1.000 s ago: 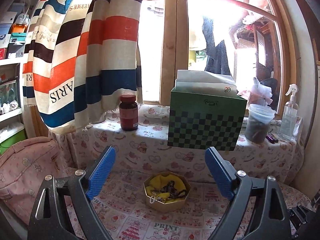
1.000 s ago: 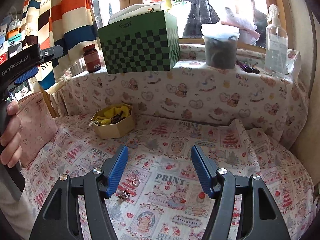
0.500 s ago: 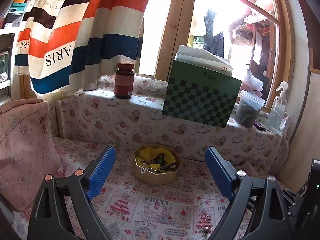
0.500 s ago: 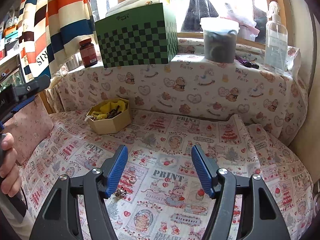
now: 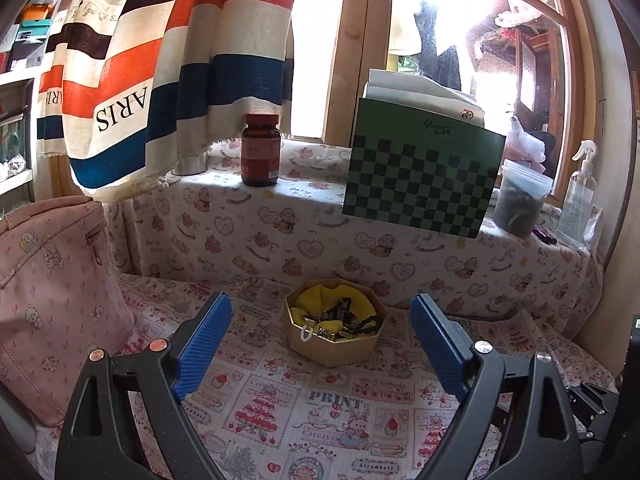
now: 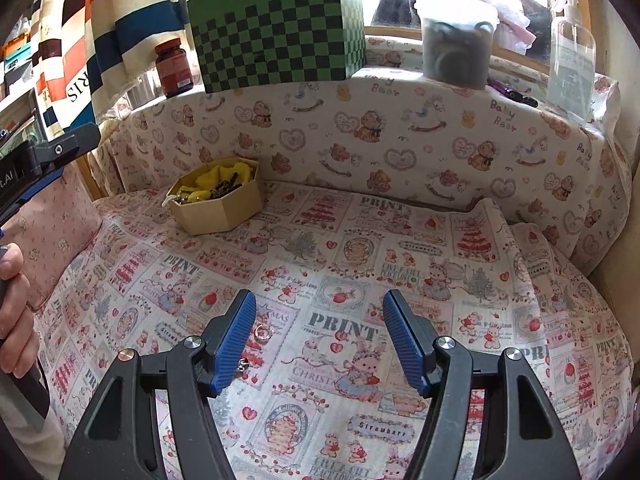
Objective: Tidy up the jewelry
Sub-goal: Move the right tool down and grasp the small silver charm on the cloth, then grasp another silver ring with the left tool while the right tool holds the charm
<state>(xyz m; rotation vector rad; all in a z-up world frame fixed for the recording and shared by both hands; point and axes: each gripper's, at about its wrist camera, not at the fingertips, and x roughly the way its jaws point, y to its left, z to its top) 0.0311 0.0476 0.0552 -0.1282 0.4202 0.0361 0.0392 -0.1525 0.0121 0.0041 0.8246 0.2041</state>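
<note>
Sitting flat on the printed cloth (image 6: 400,240), the small ring (image 6: 262,332) now lies just beside the inner face of the right gripper's (image 6: 320,336) left finger, where half a second ago it showed a touch further below that pad. Round and lying flat, it has no long axis to speak of. Right below it, a little tangled silver piece (image 6: 241,365) peeks out from behind the same blue pad, mostly hidden. Both items sit at the left edge of the gap between the fingers, not centred in it. The right gripper's fingers stand wide apart with nothing between them but cloth.

Further back and to the left, the octagonal box (image 6: 218,208) rests on the cloth with yellow fabric and dark beads inside, and a white loop hangs over its near rim. Over on the left wrist view, that box (image 5: 334,344) has slid to the middle of the frame, between the left gripper's (image 5: 320,340) fingers and beyond their tips; earlier it sat left of centre. Those fingers are spread wide too, holding nothing. A pink bag (image 5: 52,300) fills the left side, and up on the ledge stand a brown bottle (image 5: 261,150) and a green checkered box (image 5: 420,184).
</note>
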